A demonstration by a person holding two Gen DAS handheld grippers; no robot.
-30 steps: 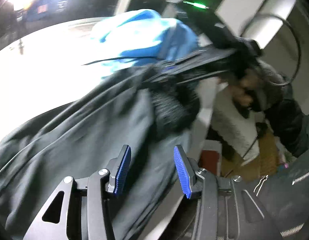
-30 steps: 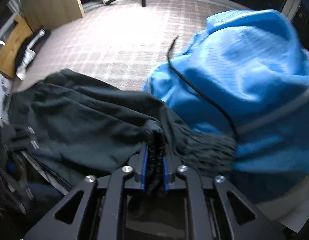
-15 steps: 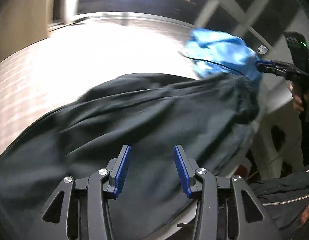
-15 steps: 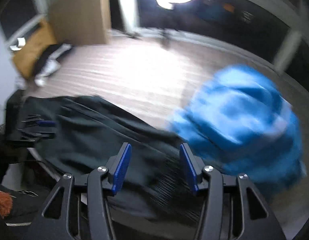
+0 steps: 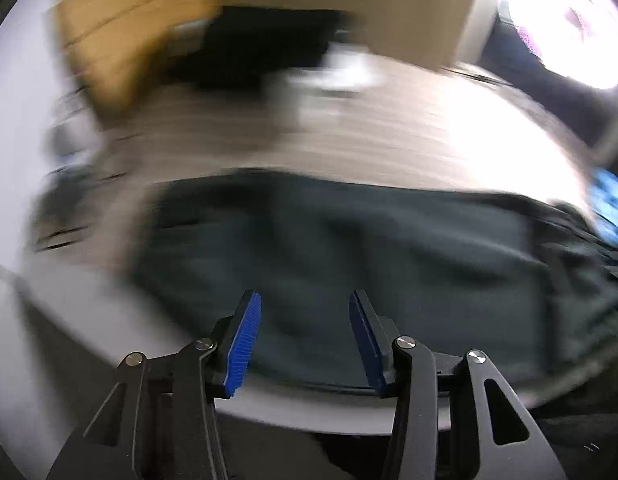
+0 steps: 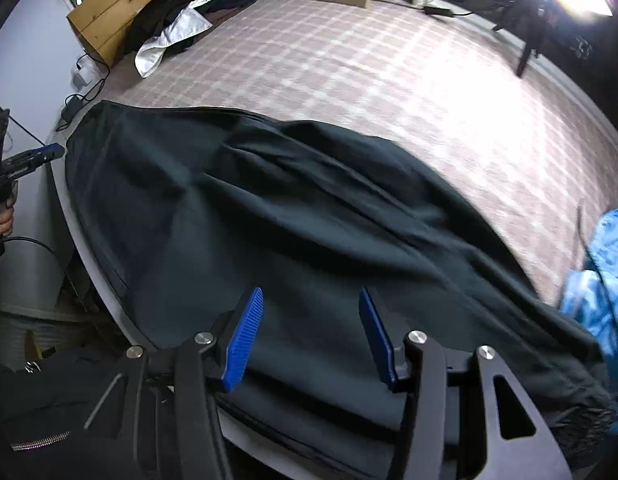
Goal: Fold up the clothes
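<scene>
A dark green garment lies spread flat on the checked bedspread, reaching from the bed's left edge to the right. My right gripper hovers over its near hem, open, with nothing between the blue pads. The left wrist view is blurred. It shows my left gripper open over the same dark garment, gripping nothing. In the right wrist view the left gripper appears at the garment's far left corner, held by a hand. A bright blue garment is bunched at the right.
A pile of dark and white clothes lies against the wooden headboard at the back left. Cables and a charger sit beside the bed's left edge. Strong light glares at the top right. The blue garment shows at the right edge.
My right gripper let go of the dark garment's cuff and opened. Both grippers swept leftwards, the left one fast, leaving the blue garment at the right. The dark garment now lies spread out.
</scene>
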